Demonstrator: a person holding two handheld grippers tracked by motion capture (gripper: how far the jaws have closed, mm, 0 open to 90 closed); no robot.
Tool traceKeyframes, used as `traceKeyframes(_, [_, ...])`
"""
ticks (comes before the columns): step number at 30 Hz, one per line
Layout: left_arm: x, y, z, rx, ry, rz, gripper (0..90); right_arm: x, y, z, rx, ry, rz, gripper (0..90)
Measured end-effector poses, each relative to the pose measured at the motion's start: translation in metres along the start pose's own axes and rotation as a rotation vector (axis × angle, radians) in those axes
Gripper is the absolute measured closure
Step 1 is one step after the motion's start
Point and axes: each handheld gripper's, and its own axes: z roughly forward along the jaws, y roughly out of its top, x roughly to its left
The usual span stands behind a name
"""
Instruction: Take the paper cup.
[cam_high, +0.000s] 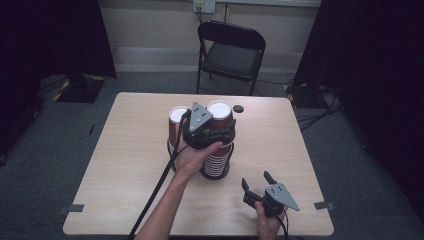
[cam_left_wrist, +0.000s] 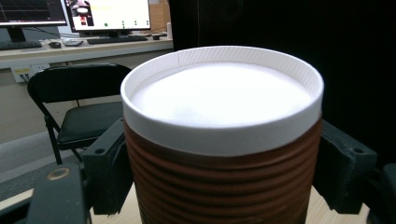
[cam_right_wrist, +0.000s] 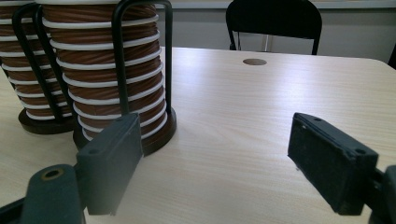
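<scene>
Left gripper (cam_high: 212, 131) clamped on the top cup (cam_left_wrist: 224, 140) of the right-hand stack, right gripper (cam_high: 257, 186) idle and wide open.

Seated between the left gripper's two black jaws, pads pressed against its ribbed brown sides, white rim just above them; at the top of the stack in the wire holder (cam_right_wrist: 122, 70) near the middle of the table (cam_high: 125, 165). Left hand (cam_high: 192, 155) reaching in from below, forearm stretched up the table; right hand (cam_high: 267, 220) low at the near edge, jaws aimed at the stacks, nothing between them. Seen from above: two stacks side by side. Seen along the right gripper: stacked white rims, dark round bases, a small dark disc (cam_right_wrist: 254, 61) beyond.
</scene>
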Motion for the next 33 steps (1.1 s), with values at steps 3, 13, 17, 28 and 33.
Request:
traceKeyframes(3, [0.001,0.002,-0.002,-0.012,0.0,-0.003,19.4,0.0,0.0,0.0,0.001,0.002,0.002,16.9])
traceKeyframes(13, [-0.003,0.013,-0.008,-0.059,-0.003,0.023,19.5,0.0,0.0,0.0,-0.001,0.001,0.001,17.0])
traceKeyframes(17, [0.003,0.016,-0.01,-0.07,0.003,0.003,19.5,0.0,0.0,-0.001,-0.003,-0.002,0.001,17.0])
traceKeyframes(28, [0.01,0.024,-0.023,-0.119,-0.011,-0.037,19.5,0.0,0.0,0.0,-0.002,-0.001,0.001,17.0])
traceKeyframes(33, [0.012,0.027,-0.033,-0.12,-0.037,-0.024,19.5,0.0,0.0,-0.001,-0.004,-0.002,0.002,17.0])
